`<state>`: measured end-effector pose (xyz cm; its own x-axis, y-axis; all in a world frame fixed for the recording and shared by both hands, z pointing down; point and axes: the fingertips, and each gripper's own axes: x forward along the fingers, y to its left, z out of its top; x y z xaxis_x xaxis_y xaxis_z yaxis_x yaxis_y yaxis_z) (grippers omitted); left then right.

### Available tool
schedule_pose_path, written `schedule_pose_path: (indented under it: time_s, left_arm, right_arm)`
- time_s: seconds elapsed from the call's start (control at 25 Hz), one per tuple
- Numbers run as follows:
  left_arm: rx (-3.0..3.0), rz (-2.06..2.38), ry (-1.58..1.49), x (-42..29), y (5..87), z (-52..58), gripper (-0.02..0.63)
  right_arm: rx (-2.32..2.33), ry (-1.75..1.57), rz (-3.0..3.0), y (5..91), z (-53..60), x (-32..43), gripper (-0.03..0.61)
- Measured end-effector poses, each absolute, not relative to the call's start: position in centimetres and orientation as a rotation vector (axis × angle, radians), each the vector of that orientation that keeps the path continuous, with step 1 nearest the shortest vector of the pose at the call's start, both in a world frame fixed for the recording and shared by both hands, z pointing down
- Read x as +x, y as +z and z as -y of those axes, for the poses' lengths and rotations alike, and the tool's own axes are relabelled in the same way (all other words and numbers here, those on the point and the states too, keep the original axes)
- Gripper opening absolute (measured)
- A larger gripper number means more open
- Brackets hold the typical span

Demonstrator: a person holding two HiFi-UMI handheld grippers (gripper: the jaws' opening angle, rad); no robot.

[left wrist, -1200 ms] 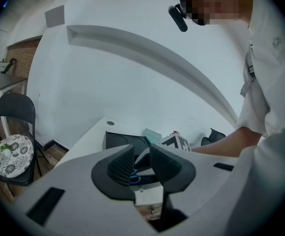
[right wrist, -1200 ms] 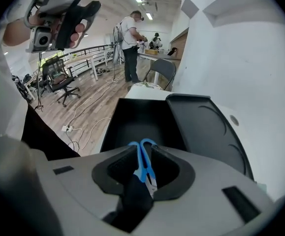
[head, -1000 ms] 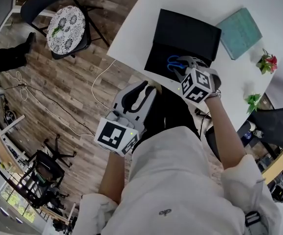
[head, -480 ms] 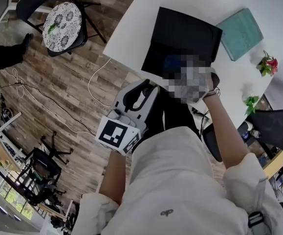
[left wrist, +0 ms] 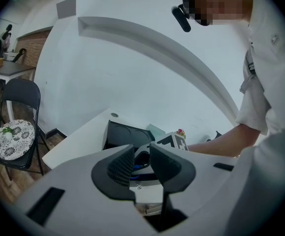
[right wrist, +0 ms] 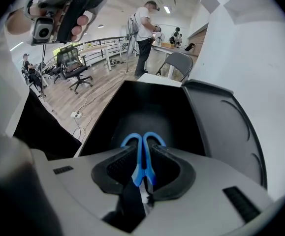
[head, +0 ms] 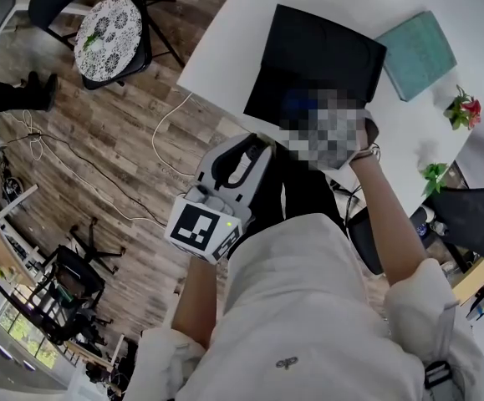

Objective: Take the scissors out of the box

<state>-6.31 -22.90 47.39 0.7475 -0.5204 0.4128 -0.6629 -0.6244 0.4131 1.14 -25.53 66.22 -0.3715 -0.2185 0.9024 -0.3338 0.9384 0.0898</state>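
An open black box (head: 325,48) lies on the white table (head: 225,57), its lid folded back. In the right gripper view the blue-handled scissors (right wrist: 141,163) run between the pads of my right gripper (right wrist: 142,151), handle loops towards the box's inside (right wrist: 147,112). The pads touch the handles on both sides while the jaws are opening. In the head view a mosaic patch covers that gripper; a bit of blue shows at the box (head: 294,100). My left gripper (head: 254,146) hangs off the table's near edge, jaws apart and empty (left wrist: 142,163).
A teal book (head: 415,53) lies right of the box. Small potted flowers (head: 461,109) stand near the table's right edge. A folding chair with a patterned cushion (head: 108,36) stands on the wooden floor, where cables (head: 166,132) run. People stand far off (right wrist: 144,28).
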Motion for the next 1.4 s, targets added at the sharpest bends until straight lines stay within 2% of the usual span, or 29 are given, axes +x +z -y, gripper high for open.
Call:
schedule_pose_path:
  time_s: [0.52, 1.4]
  left_arm:
    - [2.408, 0.931, 0.316, -7.4, 46.3, 22.2, 0.106]
    - [2.567, 0.91, 0.174, -9.6, 40.7, 18.4, 0.106]
  right_arm:
    - [0.428, 0.149, 1.959, 65.8, 25.9, 1.5, 0.094]
    - [0.73, 0.016, 1.957, 56.0, 23.4, 1.3, 0.089]
